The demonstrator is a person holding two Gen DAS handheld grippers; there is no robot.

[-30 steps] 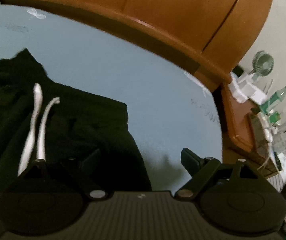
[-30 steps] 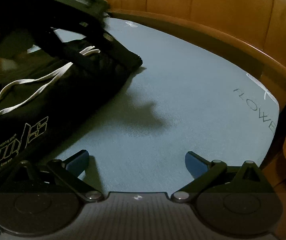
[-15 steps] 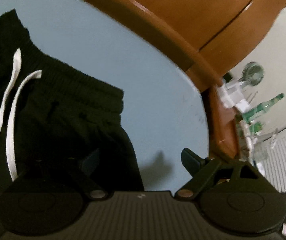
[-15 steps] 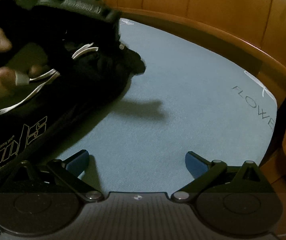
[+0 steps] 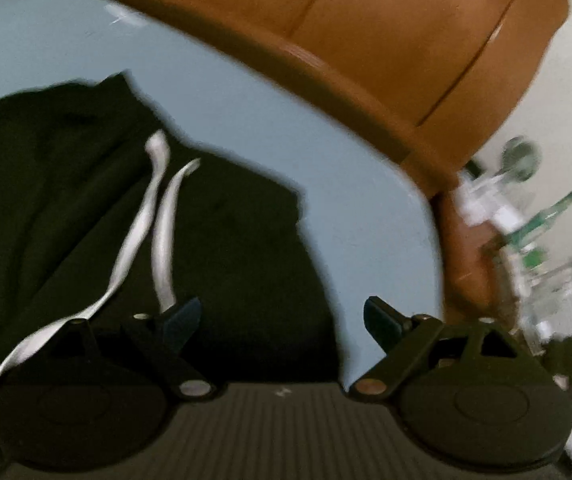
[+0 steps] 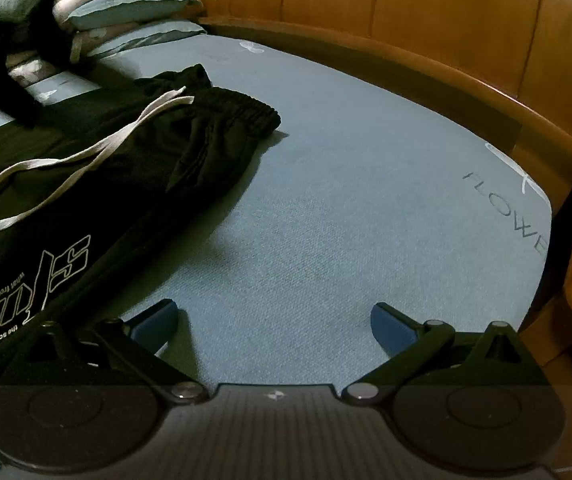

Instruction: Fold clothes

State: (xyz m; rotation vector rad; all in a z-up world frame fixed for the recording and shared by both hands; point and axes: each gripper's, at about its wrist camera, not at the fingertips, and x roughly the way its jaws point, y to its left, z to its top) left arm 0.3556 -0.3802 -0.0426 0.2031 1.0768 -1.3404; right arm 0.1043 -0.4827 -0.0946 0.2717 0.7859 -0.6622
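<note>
Black shorts (image 6: 134,160) with white drawstrings (image 6: 86,156) and white lettering lie flat on the blue bed sheet (image 6: 346,208), waistband toward the headboard. In the left wrist view the shorts (image 5: 226,248) fill the lower left, the drawstrings (image 5: 162,232) running down toward my left finger. My left gripper (image 5: 282,316) hovers open over the waistband's right edge, nothing between its fingers. My right gripper (image 6: 274,316) stands open above bare sheet, just right of the shorts. The left gripper's dark body (image 6: 2,40) shows blurred at the upper left of the right wrist view.
A wooden headboard (image 6: 426,20) curves around the bed's far side. Pillows (image 6: 134,4) are stacked at the far left corner. A wooden nightstand (image 5: 470,248) at the right holds a small fan (image 5: 520,156), a green bottle (image 5: 550,212) and other clutter.
The left gripper has lifted up and back to the left off the waistband, uncovering the shorts in the right wrist view. Its view is blurred by motion. The right gripper has held still.
</note>
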